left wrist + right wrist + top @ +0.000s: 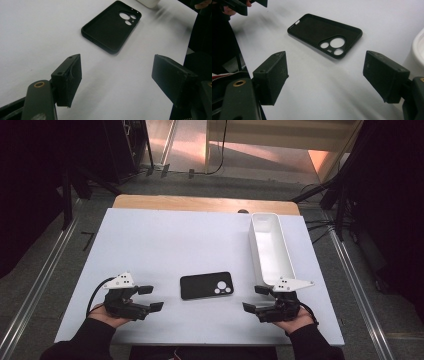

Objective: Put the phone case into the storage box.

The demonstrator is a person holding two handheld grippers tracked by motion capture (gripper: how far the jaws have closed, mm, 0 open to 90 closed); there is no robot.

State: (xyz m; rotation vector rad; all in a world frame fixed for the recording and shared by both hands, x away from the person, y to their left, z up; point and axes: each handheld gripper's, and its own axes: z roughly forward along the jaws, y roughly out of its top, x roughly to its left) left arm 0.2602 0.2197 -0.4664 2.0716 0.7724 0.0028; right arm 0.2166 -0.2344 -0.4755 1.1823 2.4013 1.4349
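Observation:
A black phone case [206, 285] lies hollow side up on the white table [165, 245], its camera cut-outs toward the right. My left gripper [151, 298] rests near the front edge to the left of the case, jaws open and pointing at it, nothing between them. My right gripper [256, 298] rests to the right of the case, also open and empty. The left gripper view has the case [111, 26] ahead of the open jaws [116, 80]. In the right gripper view the case [325, 35] lies beyond the gripper [325, 78].
A long white rectangular bin [270, 249] stands at the right side of the table, reaching toward the back; its corner [418, 52] appears close to the right gripper. A wooden strip [205, 203] runs along the table's far edge. Dark floor and metal rails surround the table.

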